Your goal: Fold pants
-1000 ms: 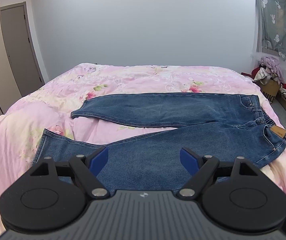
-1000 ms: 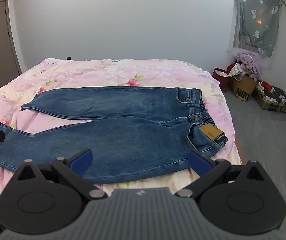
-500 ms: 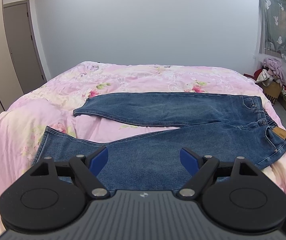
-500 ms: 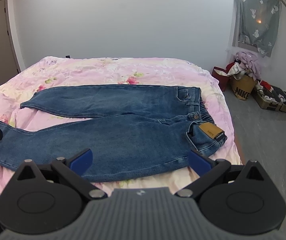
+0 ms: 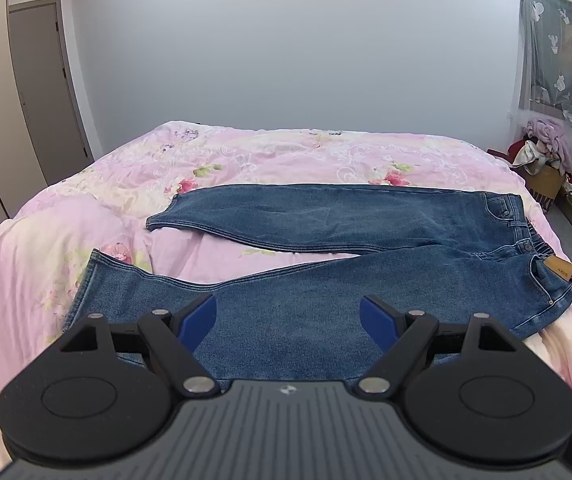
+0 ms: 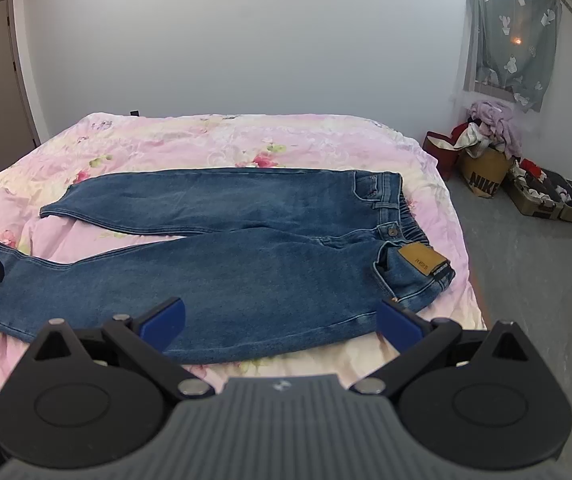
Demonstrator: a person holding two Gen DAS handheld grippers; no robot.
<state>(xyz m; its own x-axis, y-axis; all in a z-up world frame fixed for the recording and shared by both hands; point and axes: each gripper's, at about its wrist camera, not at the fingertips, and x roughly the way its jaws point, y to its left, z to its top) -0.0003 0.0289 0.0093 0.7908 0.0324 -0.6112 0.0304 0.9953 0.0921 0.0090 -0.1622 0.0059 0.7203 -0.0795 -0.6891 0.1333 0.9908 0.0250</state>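
Left wrist view shows the jeans (image 5: 326, 264) spread flat on the pink floral bed (image 5: 246, 156), waistband to the right, legs splayed leftward. The left hand-held gripper (image 5: 288, 316) hovers over the near leg, jaws wide apart; its body hides the near hem. The right hand-held gripper (image 6: 280, 320) is equally spread, empty, near the waistband corner.
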